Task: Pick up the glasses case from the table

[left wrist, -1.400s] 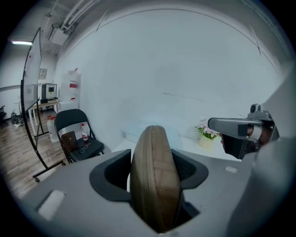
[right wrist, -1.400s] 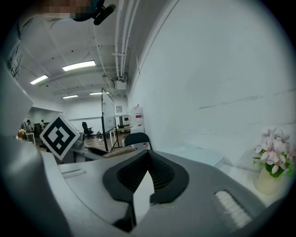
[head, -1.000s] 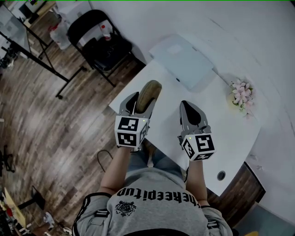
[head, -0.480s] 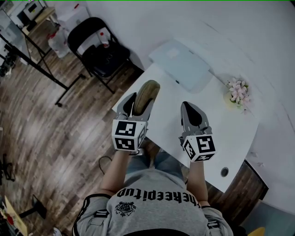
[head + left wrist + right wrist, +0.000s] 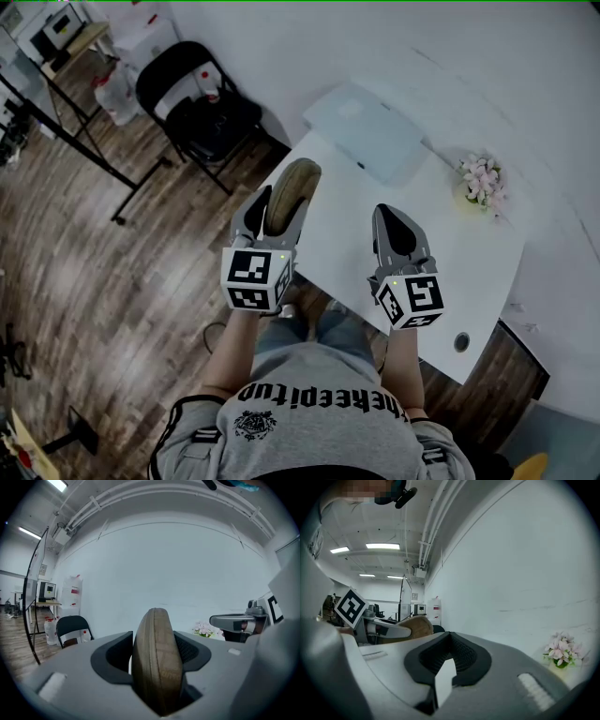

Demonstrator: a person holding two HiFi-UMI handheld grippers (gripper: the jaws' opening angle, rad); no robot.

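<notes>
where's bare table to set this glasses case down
The white table is bare from the closed laptop to the near edge, and between the flowers and the cable hole. Crowded only along the far side, by laptop and flowers.

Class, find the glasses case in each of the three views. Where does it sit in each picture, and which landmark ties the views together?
Head view: glasses case left of centre, clamped in the left hand-held gripper.
Left gripper view: bottom centre, standing on edge between the jaws.
Right gripper view: left of middle, partly hidden behind the other gripper.
Shared landmark: the pink flowers.
</notes>
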